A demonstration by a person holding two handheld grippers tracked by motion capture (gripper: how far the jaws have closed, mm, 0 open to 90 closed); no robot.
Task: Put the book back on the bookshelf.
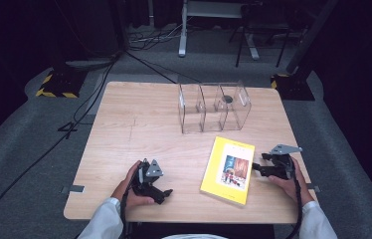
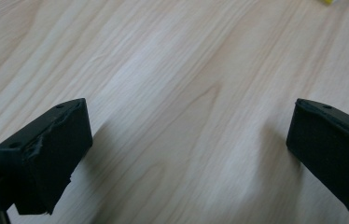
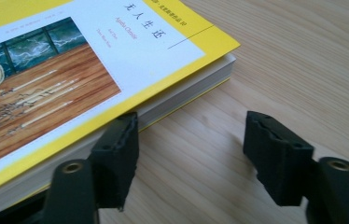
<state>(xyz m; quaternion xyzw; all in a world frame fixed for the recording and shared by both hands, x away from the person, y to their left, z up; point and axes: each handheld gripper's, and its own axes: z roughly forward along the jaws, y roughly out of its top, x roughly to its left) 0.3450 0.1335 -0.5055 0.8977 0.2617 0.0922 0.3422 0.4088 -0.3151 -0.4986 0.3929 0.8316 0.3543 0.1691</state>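
A pale wooden table (image 1: 139,119) is seen from the high view, a clear divided rack (image 1: 213,107) standing toward its far side. A yellow book (image 1: 229,170) lies flat just beside the right gripper (image 1: 262,168), its long axis running away from the person, slightly tilted. The left gripper (image 1: 161,191) rests well apart from it.

In the left gripper view, jaws are spread wide over bare wood.

In the right gripper view, jaws are spread, one pad at the book's (image 3: 70,84) page edge; contact cannot be told.
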